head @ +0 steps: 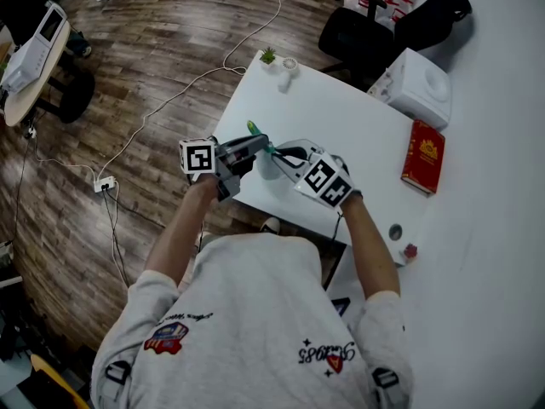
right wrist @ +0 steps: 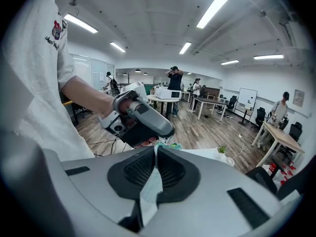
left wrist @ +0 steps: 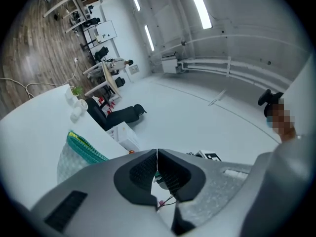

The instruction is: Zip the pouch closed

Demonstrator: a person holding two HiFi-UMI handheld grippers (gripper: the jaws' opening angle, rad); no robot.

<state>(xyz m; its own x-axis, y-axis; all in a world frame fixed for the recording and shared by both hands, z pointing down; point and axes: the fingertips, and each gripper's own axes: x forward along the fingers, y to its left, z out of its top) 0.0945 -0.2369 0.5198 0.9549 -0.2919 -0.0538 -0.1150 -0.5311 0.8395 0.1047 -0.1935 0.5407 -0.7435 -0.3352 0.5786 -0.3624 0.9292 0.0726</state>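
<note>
Head view showed the pouch (head: 271, 167) held above the desk (head: 341, 113) edge, the right hand-held gripper (right wrist: 155, 152) clamped on its cloth to steady it, while the left hand-held gripper (left wrist: 157, 157) was closed, probably on the zipper pull.

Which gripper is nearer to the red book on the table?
Right. The right gripper holds the pouch on the side toward the red book; the left gripper is on the pouch's far side.

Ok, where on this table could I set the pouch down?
The table is bare in the middle, between the plant, the box and the book. The near left corner is crowded: the left gripper and right gripper hold the pouch there.
</note>
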